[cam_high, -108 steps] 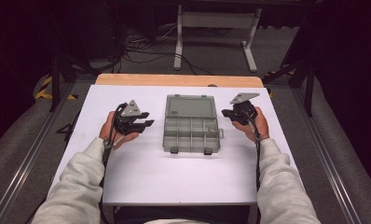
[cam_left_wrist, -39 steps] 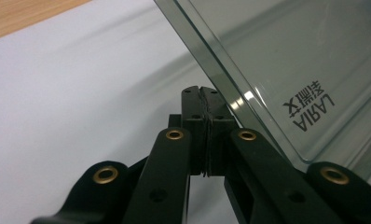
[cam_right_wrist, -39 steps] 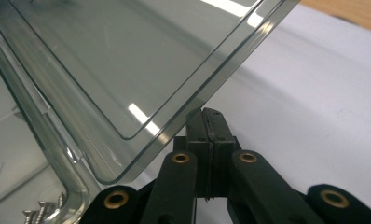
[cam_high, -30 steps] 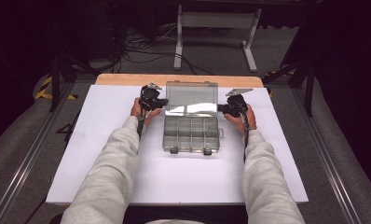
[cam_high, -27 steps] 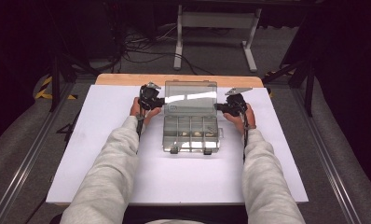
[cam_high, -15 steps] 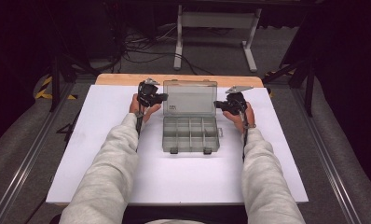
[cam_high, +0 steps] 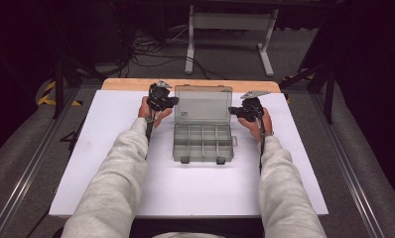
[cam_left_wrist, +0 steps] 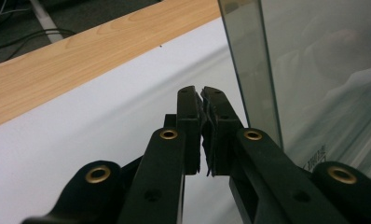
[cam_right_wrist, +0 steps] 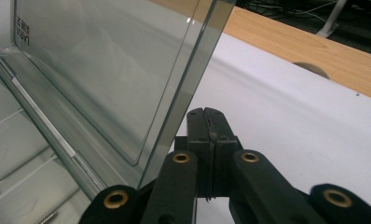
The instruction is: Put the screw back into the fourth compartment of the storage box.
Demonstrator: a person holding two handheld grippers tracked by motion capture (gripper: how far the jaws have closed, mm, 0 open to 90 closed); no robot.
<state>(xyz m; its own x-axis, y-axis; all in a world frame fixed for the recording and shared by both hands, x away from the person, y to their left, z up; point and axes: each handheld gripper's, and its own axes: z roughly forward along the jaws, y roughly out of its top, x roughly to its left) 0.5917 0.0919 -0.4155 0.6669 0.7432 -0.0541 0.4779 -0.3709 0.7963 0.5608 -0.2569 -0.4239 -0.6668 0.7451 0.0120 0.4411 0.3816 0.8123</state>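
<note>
The clear plastic organizer box [cam_high: 203, 143] is sitting around the middle of the white tabletop [cam_high: 111, 129], a bit toward the far side, with its lid [cam_high: 204, 102] standing up nearly vertical off the far edge and the divided compartments showing in the tray. The left tool [cam_high: 169, 102] is hanging just beside the lid's left edge with its jaws basically pinched together, just a sliver of gap, and nothing between them. In the left gripper view the lid edge [cam_left_wrist: 249, 70] is passing right next to the jaw tips. The right tool [cam_high: 233, 111] is sitting beside the lid's right edge, jaws fully closed on nothing. Both of the person's grey sleeves [cam_high: 117, 173] are reaching in from the near side.
</note>
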